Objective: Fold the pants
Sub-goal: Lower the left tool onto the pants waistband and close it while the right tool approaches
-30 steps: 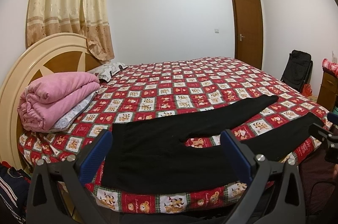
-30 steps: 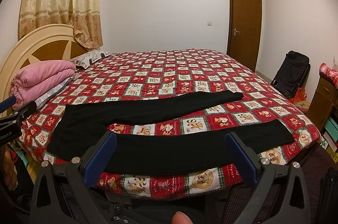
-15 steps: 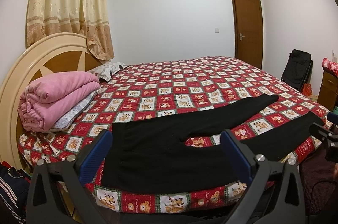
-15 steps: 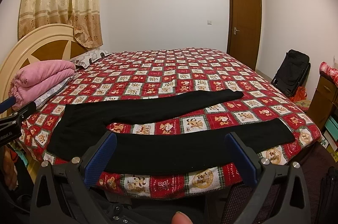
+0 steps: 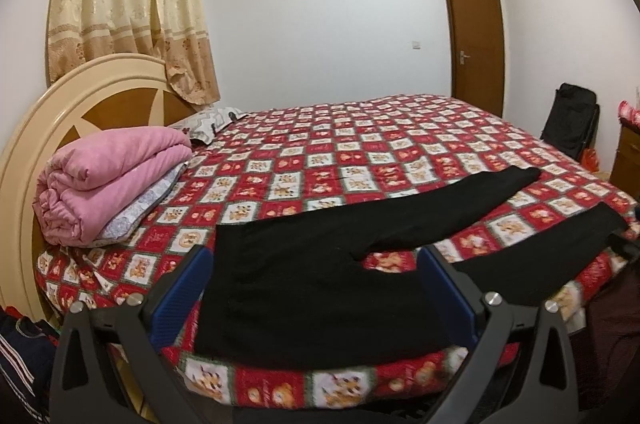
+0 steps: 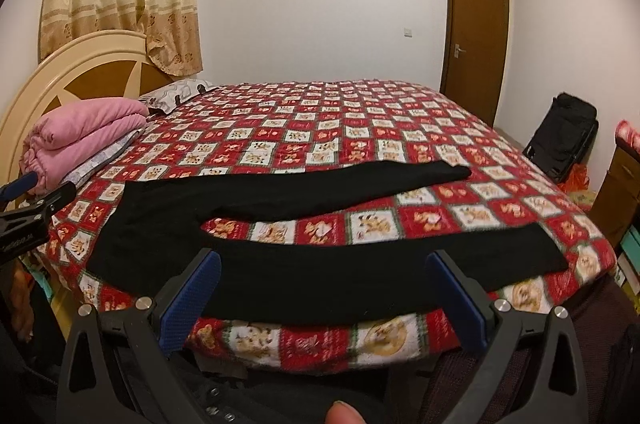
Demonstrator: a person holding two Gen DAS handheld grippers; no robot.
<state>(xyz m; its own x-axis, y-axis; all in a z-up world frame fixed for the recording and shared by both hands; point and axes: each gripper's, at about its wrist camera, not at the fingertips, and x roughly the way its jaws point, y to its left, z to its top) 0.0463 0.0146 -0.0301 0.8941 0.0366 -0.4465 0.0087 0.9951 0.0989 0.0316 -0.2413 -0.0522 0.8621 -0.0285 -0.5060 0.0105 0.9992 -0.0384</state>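
Note:
Black pants (image 5: 320, 284) lie flat along the near edge of the bed, waist to the left, both legs spread apart toward the right. In the right wrist view the pants (image 6: 320, 284) show the near leg in front and the far leg behind it. My left gripper (image 5: 316, 288) hovers open over the waist and seat area, holding nothing. My right gripper (image 6: 324, 288) hangs open above the near leg, empty. The left gripper's tip (image 6: 36, 199) shows at the left edge of the right wrist view.
A red patchwork bedspread (image 5: 360, 159) covers the bed. Folded pink blankets (image 5: 108, 179) are stacked by the headboard (image 5: 52, 111) with a pillow behind. A black bag (image 6: 560, 139) stands by the door, and a wooden dresser (image 6: 616, 191) stands to the right.
Both grippers have moved slightly forward and down toward the pants. The pants have not moved.

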